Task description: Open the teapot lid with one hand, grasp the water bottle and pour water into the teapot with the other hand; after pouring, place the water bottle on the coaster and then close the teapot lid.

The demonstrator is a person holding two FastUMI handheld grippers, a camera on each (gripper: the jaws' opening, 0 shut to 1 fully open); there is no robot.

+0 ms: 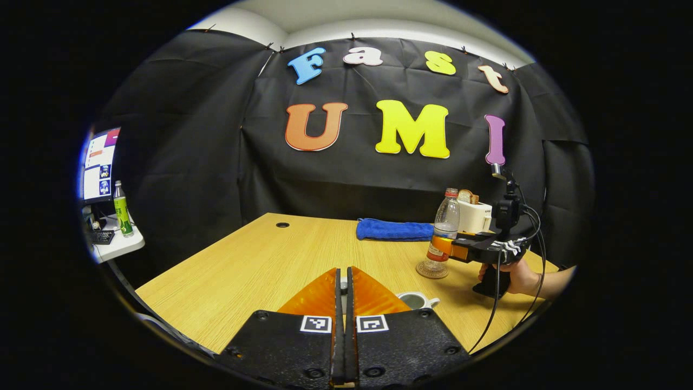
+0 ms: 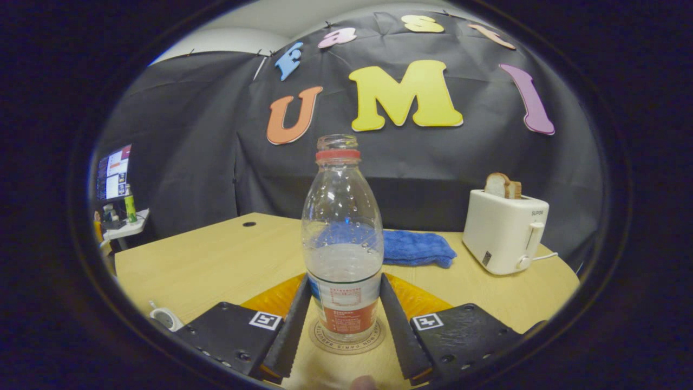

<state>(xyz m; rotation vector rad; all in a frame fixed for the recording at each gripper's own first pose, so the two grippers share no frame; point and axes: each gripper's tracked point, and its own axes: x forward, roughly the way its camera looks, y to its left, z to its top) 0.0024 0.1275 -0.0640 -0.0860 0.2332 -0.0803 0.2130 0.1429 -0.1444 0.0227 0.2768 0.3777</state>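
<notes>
Pale wood-grain tabletop (image 1: 260, 265) carries everything, backed by black cloth. On its far side lies a blue folded towel (image 1: 394, 229), and toward the right stands a white toaster (image 2: 504, 232) with bread slices (image 2: 503, 186) poking from its slots. Off to the left, a monitor (image 1: 99, 164) glows above a small side shelf (image 1: 116, 245) that holds a green bottle (image 1: 122, 209).

Next in size, the clear water bottle (image 2: 341, 238) stands upright on the round coaster (image 2: 346, 339), uncapped, with a red neck ring and water filling roughly its lower part. In the right gripper view the right tool (image 2: 342, 314) has its fingers spread to either side of the bottle's labelled base; they sit just beside the plastic, and whether they press on it I cannot tell. The left gripper view shows that same tool from farther off, reaching the bottle from the right, with a hand (image 1: 518, 274) gripping its handle.

Nearer the camera, the left tool (image 1: 343, 287) is pinched on a small pale knob, seemingly the teapot lid (image 1: 344, 286), though little of it is visible between the fingers. Just right of those fingers sits the white teapot (image 1: 416, 299), its mouth open, near the coaster but apart from it.
</notes>
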